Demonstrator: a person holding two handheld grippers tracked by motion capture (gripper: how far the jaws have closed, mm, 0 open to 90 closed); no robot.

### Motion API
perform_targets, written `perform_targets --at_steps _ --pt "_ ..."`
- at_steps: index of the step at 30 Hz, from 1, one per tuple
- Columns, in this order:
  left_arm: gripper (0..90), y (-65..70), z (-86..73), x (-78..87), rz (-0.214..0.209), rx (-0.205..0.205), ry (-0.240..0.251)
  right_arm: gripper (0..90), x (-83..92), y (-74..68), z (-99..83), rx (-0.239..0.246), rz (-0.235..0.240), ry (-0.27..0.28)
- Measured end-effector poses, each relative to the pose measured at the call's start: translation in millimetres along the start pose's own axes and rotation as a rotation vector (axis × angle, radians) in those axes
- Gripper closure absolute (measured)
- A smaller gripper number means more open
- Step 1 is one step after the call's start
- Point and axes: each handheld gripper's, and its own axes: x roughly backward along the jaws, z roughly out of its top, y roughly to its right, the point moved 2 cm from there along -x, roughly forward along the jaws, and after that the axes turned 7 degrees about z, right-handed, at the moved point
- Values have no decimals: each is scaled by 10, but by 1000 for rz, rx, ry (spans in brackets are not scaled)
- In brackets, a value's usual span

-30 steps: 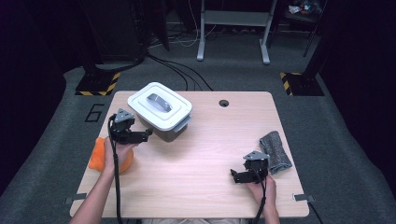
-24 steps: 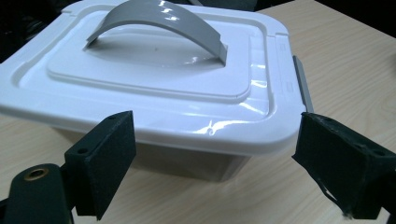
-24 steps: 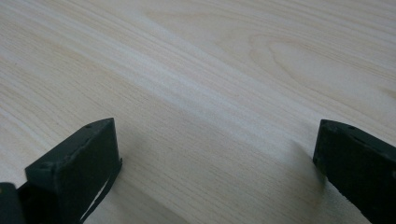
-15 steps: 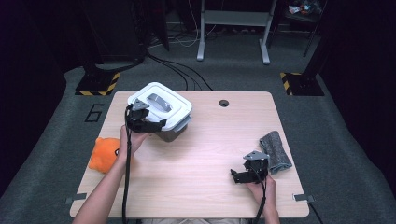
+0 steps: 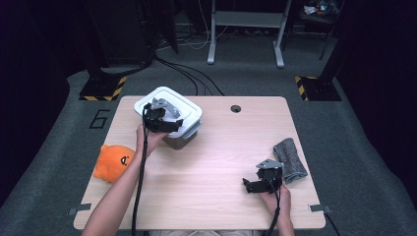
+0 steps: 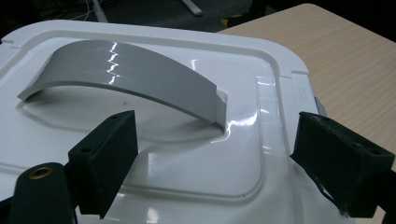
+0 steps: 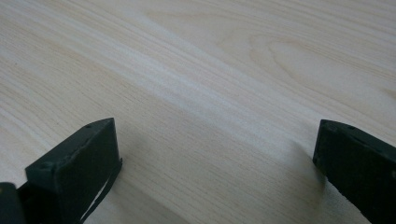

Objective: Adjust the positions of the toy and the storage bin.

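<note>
Two grippers here, and both sets of jaws are spread wide with nothing pinched. Left gripper (image 5: pixel 169 123) hangs right over the white lidded bin (image 5: pixel 189 137), which sits at the far left corner of the worktop (image 5: pixel 211 162). Its jaws straddle the near end of the lid (image 6: pixel 196 154), with the grey arched handle (image 6: pixel 126 74) just beyond them, and the pads aren't pressing on anything. Right gripper (image 5: pixel 253 186) sits low over bare wood, well away from the bin, just beside a grey rolled cloth (image 5: pixel 290 160). An orange plush (image 5: pixel 114 162) lies near the bin, toward the person's side.
</note>
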Motion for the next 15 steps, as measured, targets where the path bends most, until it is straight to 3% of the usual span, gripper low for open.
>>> perform_targets --at_steps 7,15 --pt "146 35 28 -126 -12 -21 7 0 0 0 0 0 0 0" --pt "169 64 42 -160 -34 -34 27 0 0 0 0 1 -1 1"
